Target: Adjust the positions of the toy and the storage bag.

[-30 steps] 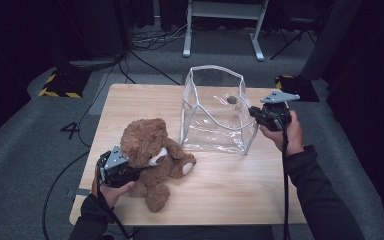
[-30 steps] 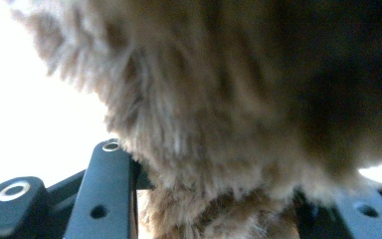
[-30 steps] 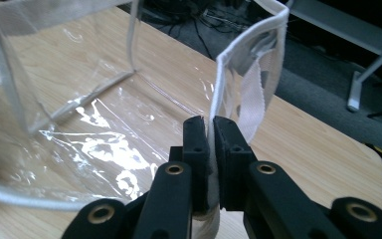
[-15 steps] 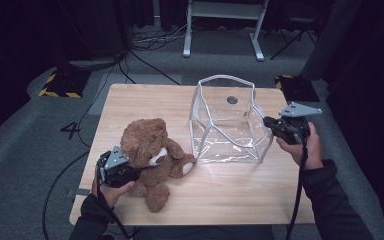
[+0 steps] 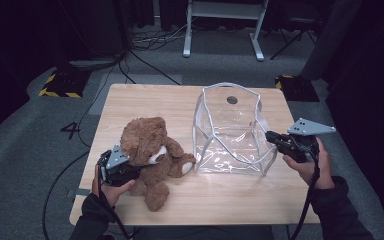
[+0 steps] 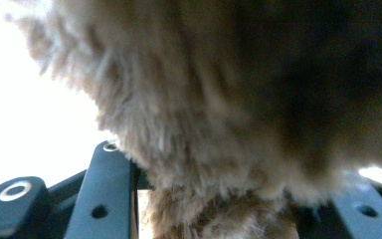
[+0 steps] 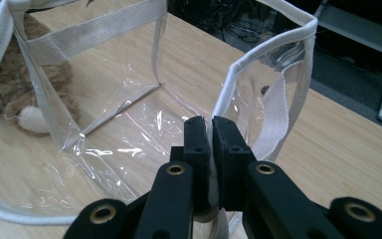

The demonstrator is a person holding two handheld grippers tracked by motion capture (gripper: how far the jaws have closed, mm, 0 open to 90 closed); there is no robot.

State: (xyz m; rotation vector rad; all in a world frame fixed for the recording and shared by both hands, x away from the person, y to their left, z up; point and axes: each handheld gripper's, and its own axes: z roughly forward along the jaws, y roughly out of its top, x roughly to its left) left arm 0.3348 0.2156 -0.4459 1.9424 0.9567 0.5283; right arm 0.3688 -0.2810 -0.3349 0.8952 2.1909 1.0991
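Note:
A brown teddy bear [image 5: 147, 150] sits at the front left of the wooden table [image 5: 145, 100]. My left gripper [image 5: 134, 172] is shut on its side from the left. In the left gripper view its fur [image 6: 229, 99] bulges between the black fingers [image 6: 107, 189]. A clear plastic bag with white trim [image 5: 230, 130] stands open-topped to the right of the bear. My right gripper [image 5: 271, 137] is shut on the bag's right wall near the rim. The right gripper view has the jaws [image 7: 211, 134] pinching the white-trimmed plastic [image 7: 263, 64], with the bear [image 7: 10, 89] behind the bag.
A dark round grommet [image 5: 232, 100] shows in the tabletop behind the bag. On the floor beyond the table lie cables [image 5: 150, 55], a white stand's legs [image 5: 220, 45] and a yellow-black striped block [image 5: 57, 85]. Bare wood runs along the table's front and back left.
My right gripper has pulled the clear bag to the right and nearer to the person. The bear and my left gripper have stayed where they were.

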